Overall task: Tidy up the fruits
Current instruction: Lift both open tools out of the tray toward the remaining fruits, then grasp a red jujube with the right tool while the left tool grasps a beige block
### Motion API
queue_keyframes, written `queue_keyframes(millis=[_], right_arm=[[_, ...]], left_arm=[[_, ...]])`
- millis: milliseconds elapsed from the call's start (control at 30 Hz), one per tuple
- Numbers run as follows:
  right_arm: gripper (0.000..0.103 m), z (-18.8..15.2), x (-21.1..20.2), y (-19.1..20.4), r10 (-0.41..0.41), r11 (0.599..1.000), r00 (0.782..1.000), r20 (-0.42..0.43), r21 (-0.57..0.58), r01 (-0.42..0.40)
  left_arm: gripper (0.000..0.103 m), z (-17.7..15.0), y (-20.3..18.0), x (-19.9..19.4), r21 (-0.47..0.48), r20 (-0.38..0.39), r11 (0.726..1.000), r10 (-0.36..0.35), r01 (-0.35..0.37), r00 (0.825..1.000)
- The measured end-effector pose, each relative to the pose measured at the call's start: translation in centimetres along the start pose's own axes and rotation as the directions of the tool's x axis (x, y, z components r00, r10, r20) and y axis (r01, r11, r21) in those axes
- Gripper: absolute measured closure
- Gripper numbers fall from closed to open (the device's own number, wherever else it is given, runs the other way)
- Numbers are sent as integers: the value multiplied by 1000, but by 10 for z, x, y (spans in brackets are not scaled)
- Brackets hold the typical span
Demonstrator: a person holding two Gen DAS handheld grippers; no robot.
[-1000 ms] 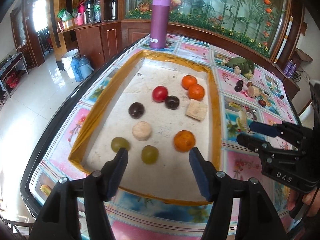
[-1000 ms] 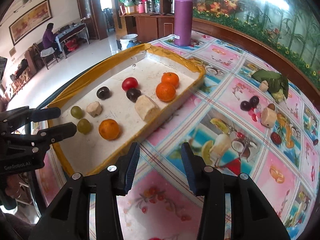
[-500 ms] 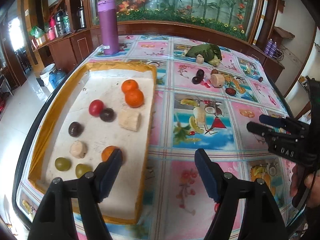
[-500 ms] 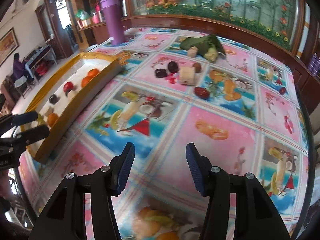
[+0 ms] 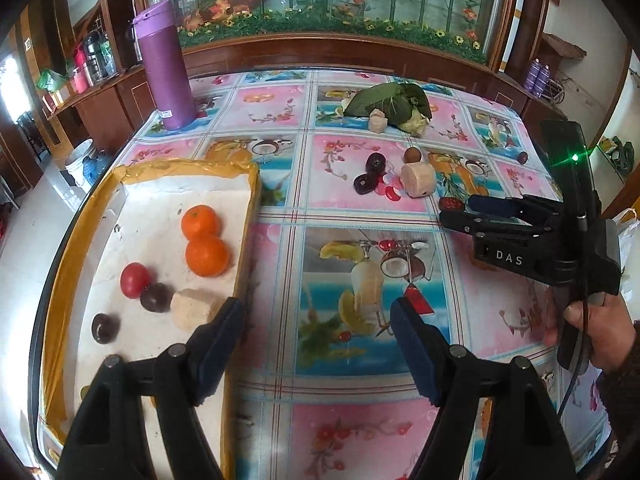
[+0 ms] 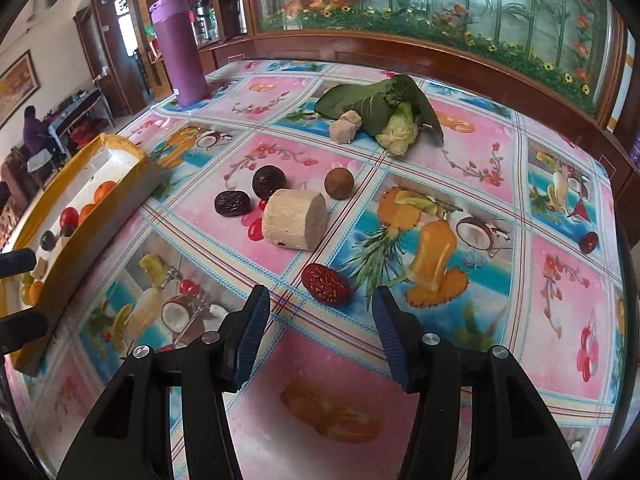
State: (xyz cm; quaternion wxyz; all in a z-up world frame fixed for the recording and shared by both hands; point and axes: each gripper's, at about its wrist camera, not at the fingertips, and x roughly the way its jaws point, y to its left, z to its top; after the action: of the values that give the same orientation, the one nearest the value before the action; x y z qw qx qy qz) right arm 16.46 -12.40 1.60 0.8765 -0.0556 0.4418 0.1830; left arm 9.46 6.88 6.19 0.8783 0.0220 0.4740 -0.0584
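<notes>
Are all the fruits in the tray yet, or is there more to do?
Partly done. The tray already holds two oranges, a tomato and dark plums. Nothing is in hand: the left gripper is open, and the right gripper is closing, empty, near a red date. Left on the table: that date, a dark date and a brown fruit.

In the tray (image 5: 248, 216) lie two oranges (image 5: 207, 255), one tomato (image 5: 135, 279) and two dark plums (image 5: 156, 297); beyond it on the table (image 6: 460, 152) sit two red dates (image 6: 326, 284) and one purple flask (image 6: 180, 48).
</notes>
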Motion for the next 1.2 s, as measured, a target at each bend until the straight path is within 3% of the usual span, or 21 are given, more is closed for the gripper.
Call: queue_keyframes(millis=[100,167,567,833,867,900,933,1033,1200], right_arm=[[73,-1,6,-4,14,1000,1000,-5,-6,-14],[77,-2,6,-5,17,1000,1000,8,-22,-17],[77,-27,-31,-29,22,999,999,38,25,-23],[77,-44,-45,-50,26,998,999,33,60,-28],[77,-46,-46,-53,29,997,999,35,69,-32],[77,-47,-47,-55,32,996,999,36,78,-34],[77,-48,-48,-57,34,996,999,37,85,-37],[77,-51,-49,-61,36,995,999,39,96,-39],[77,-54,-47,-63,25,994,999,31,103,-28]], left_arm=[[25,11,-7,8,4,-9,1000,2,-2,1000],[25,19,-13,13,11,-7,1000,6,-6,1000],[25,71,-75,63,-38,-30,998,-42,41,999],[25,89,-116,103,-34,-39,999,37,-39,999],[27,90,-116,108,-39,-45,998,40,-42,998],[35,91,-117,112,-42,-49,998,43,-45,998],[51,91,-117,116,-45,-55,998,41,-43,998],[71,90,-116,119,-51,-43,998,45,-47,998],[72,86,-110,116,-49,-40,998,24,-26,999]])
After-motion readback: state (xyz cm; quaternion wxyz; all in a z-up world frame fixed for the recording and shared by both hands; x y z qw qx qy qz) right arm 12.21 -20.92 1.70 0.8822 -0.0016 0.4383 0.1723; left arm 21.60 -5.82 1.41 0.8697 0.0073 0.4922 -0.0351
